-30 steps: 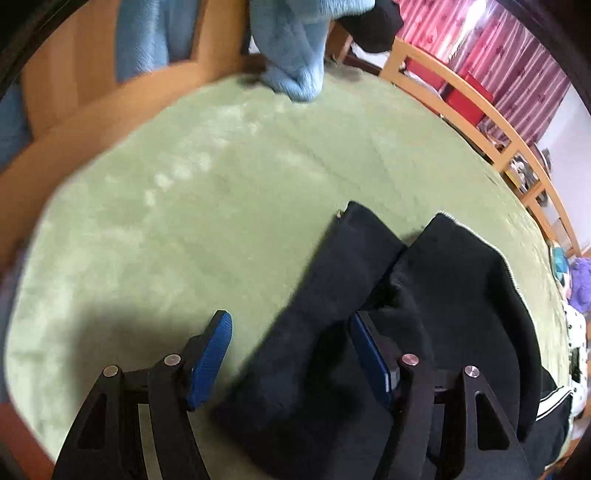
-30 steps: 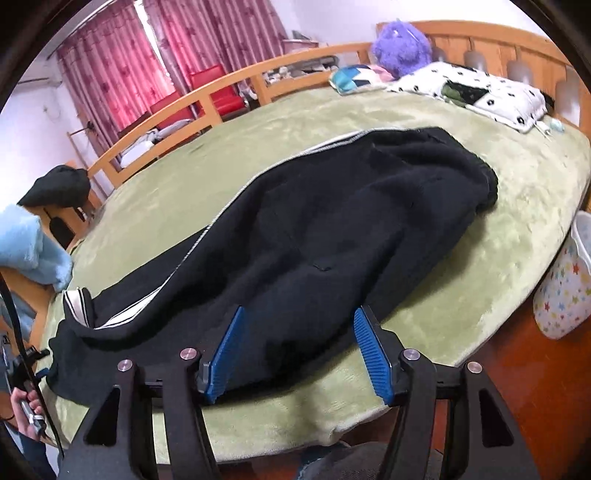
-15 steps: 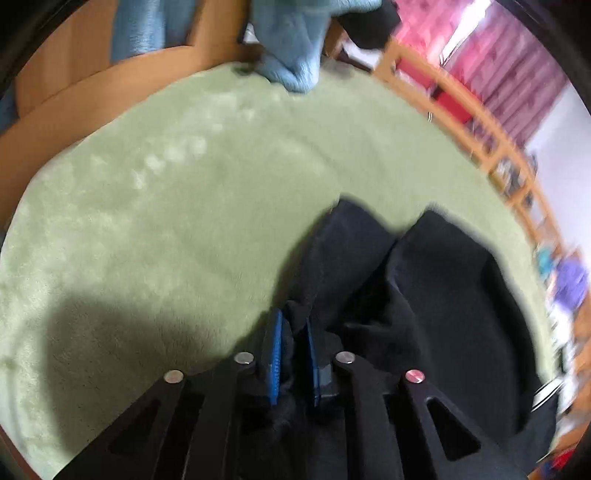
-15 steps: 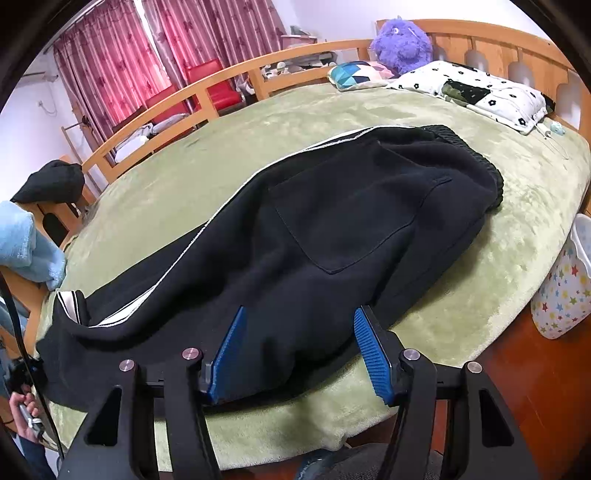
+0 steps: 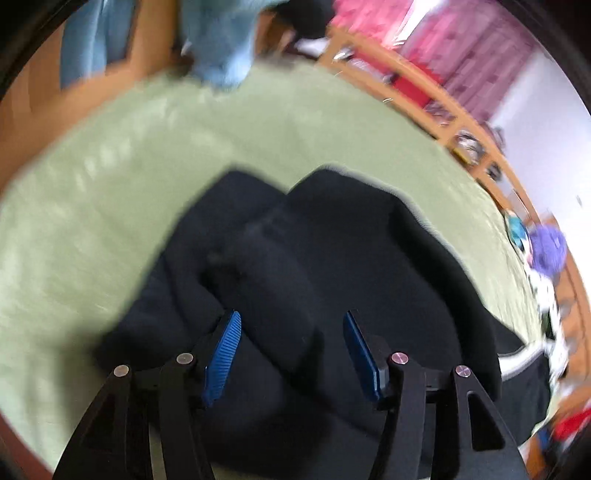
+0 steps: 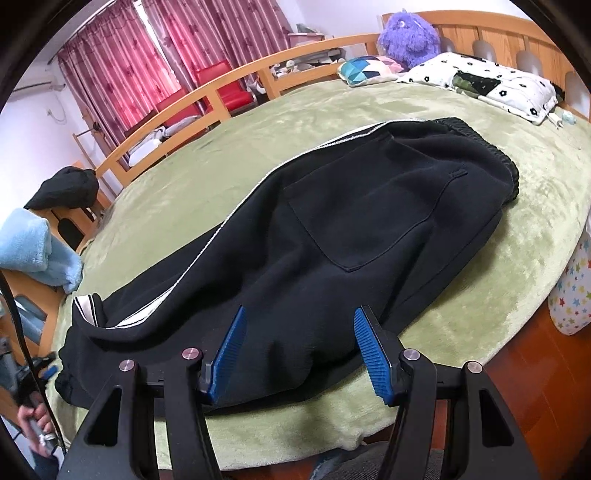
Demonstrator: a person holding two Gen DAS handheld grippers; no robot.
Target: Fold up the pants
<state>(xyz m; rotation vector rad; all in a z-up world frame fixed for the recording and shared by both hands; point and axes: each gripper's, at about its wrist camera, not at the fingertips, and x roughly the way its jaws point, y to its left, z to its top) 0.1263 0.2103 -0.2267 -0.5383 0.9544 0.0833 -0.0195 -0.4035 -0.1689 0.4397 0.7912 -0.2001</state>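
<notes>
Left tool (image 5: 291, 354) reopened, pants (image 5: 332, 266) blurred

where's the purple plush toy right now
In the right wrist view the purple plush toy sits top right against the wooden headboard, behind the spotted pillow.

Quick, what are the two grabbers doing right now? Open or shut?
Left gripper: open, over the black pants, holding nothing.
Right gripper: open, empty, above the pants.

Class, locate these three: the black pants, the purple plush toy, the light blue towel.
black pants (image 6: 354, 221), right wrist view, back pocket.
purple plush toy (image 6: 410, 33), right wrist view, body.
light blue towel (image 6: 33, 247), right wrist view, folded top.
</notes>
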